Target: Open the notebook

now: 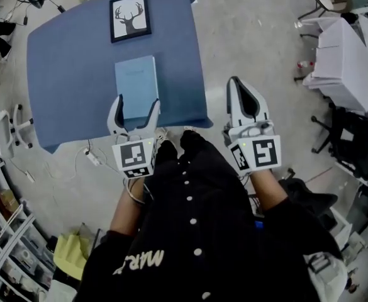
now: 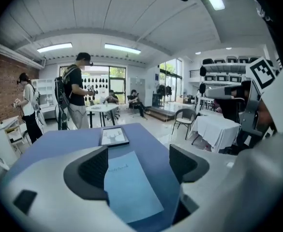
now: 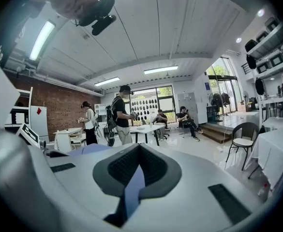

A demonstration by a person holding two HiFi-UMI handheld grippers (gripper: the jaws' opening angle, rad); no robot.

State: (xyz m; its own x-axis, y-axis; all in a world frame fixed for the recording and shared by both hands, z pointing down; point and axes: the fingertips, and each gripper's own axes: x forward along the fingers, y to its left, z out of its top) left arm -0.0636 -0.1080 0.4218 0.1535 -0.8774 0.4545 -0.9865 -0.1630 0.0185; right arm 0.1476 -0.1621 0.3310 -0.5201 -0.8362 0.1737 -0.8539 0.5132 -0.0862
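Two grippers: left gripper [image 1: 135,104] jaws apart, empty; right gripper [image 1: 236,85] jaws together, empty, off the table [image 1: 70,61] edge.
Location: notebook [image 1: 136,83] closed, flat, near end between the left jaws.
Risk: pinching every page would lift the whole notebook, cover unopened.

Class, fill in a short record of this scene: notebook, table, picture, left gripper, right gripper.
notebook: light blue, closed, flat on table
table: blue top
picture: framed deer, beyond notebook
left gripper: open, jaws either side of notebook's near end
right gripper: shut, empty, over floor right of table
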